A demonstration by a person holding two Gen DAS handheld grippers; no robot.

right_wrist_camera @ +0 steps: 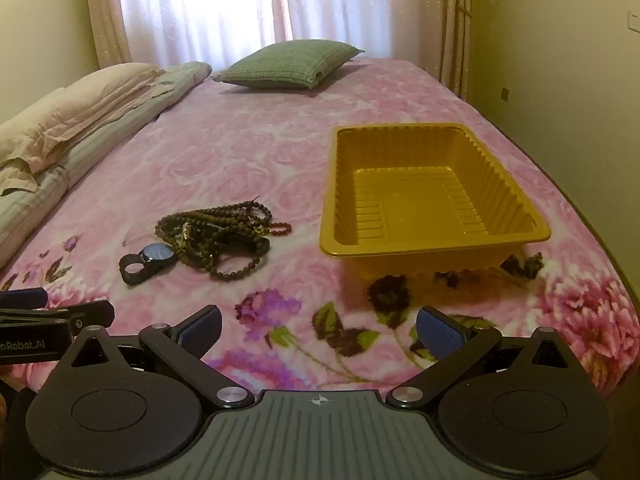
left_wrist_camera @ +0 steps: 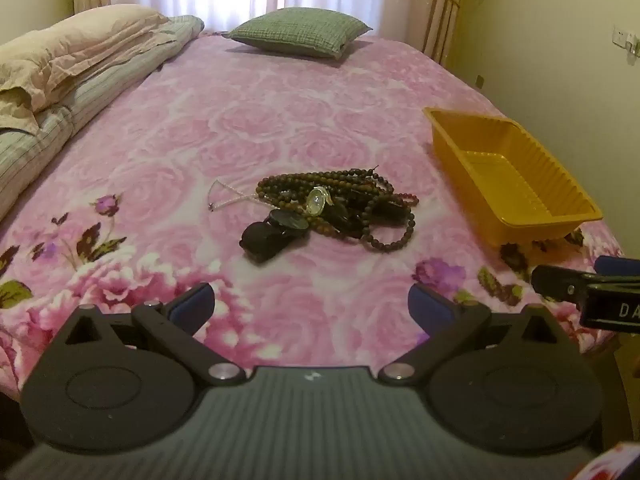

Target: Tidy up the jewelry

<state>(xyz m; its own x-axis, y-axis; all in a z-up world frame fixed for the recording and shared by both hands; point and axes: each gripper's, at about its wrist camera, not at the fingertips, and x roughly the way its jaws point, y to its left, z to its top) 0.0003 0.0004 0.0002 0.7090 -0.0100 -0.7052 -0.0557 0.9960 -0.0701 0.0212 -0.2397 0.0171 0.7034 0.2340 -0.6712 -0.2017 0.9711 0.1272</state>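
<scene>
Your left tool point(left_wrist_camera: 311, 307) hangs low over the near edge of the bed point(left_wrist_camera: 280, 120), blue pads spread wide with nothing between them; your right tool point(right_wrist_camera: 319, 331) sits alongside in the same released pose, pointed toward the yellow tray point(right_wrist_camera: 536, 228). Neither has touched anything, so the sorting looks not yet begun.

Ahead of the left tool lies the jewelry pile point(left_wrist_camera: 340, 208) on the pink rose-print blanket: long strands of brown wooden beads point(left_wrist_camera: 384, 240) looped over each other, a gold-cased watch point(left_wrist_camera: 317, 201) resting on top, and a black watch point(left_wrist_camera: 280, 228) at the pile's near-left edge, its strap curled into a loop. 1 thin pale chain point(left_wrist_camera: 228, 196) trails off to the left, touching the beads. The tray stands open and bare just to the pile's right, likely set there as the destination, close enough for short carries. Tangled strands may drag neighbours along, so the black watch at the edge looks the easiest 1st pick.

Lettering on the left tool's side, seen from the right camera, reads "nRobot.AI", cut off at the frame edge; the right tool's side shows "DA", also cut off. No watch brand is legible.

A green pillow point(left_wrist_camera: 300, 32) and folded bedding point(left_wrist_camera: 80, 64) lie at the far end beneath the curtained window.
</scene>
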